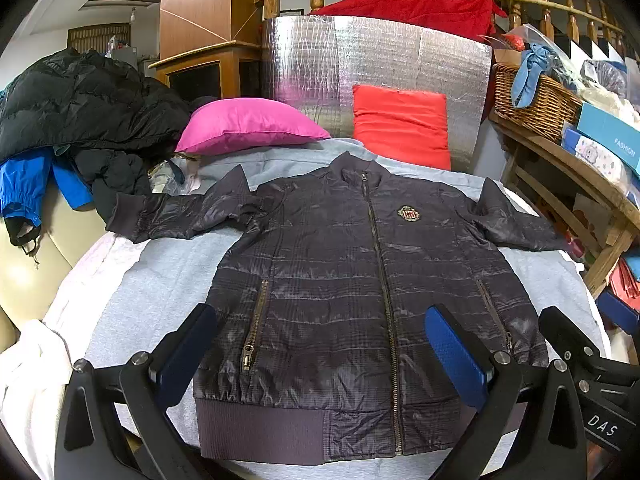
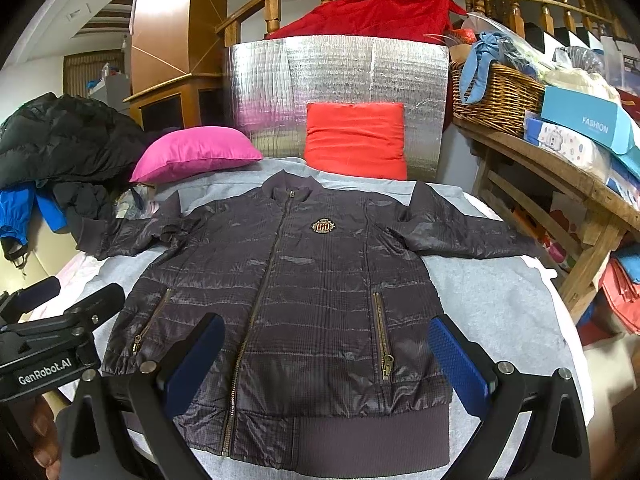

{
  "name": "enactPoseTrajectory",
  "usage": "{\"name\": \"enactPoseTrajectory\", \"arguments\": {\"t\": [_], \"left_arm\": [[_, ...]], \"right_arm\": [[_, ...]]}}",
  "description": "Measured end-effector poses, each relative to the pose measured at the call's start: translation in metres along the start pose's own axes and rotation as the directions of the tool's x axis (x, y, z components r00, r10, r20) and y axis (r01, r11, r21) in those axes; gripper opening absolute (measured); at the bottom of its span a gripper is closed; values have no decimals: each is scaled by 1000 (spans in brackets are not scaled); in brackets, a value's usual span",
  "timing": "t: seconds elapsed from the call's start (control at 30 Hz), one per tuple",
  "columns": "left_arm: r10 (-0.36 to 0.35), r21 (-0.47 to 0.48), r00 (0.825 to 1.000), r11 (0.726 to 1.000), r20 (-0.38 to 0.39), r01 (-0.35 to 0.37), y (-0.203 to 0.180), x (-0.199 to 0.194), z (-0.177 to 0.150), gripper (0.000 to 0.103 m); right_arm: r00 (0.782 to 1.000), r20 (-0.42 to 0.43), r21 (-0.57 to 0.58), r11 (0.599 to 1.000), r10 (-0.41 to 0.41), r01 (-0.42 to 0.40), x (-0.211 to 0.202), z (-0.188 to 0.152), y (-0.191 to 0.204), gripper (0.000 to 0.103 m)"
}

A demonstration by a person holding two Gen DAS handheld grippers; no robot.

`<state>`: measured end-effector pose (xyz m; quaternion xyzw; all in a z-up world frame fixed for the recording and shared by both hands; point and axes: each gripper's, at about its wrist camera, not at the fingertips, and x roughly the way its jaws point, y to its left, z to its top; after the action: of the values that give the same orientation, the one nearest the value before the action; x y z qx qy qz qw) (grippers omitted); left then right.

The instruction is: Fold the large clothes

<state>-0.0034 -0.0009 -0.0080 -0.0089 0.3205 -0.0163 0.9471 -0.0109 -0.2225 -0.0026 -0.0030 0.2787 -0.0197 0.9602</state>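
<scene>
A dark grey quilted jacket [image 1: 340,280] [image 2: 296,300] lies flat and face up on a grey cloth, zipped, both sleeves spread out sideways and the ribbed hem nearest me. My left gripper [image 1: 320,352] hovers open above the hem's left half, nothing between its blue pads. My right gripper [image 2: 328,360] hovers open above the hem's right half, also empty. In the right wrist view the left gripper's body [image 2: 52,336] shows at the left edge; in the left wrist view the right gripper's body [image 1: 592,380] shows at the right edge.
Behind the collar lie a pink pillow [image 1: 248,124] and a red cushion [image 1: 400,128] against a silver foil panel [image 1: 376,64]. Black and blue coats [image 1: 80,120] pile up at the left. A wooden shelf [image 2: 560,184] with a wicker basket [image 2: 496,96] and boxes stands at the right.
</scene>
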Motion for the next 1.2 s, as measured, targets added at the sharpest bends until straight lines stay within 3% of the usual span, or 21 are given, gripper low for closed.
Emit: {"name": "enactPoseTrajectory", "arguments": {"t": [1.2], "left_arm": [[-6, -1, 999, 1000, -38, 6, -4, 15, -3, 103]], "right_arm": [[999, -39, 12, 1000, 12, -11, 16, -10, -4, 103]]}}
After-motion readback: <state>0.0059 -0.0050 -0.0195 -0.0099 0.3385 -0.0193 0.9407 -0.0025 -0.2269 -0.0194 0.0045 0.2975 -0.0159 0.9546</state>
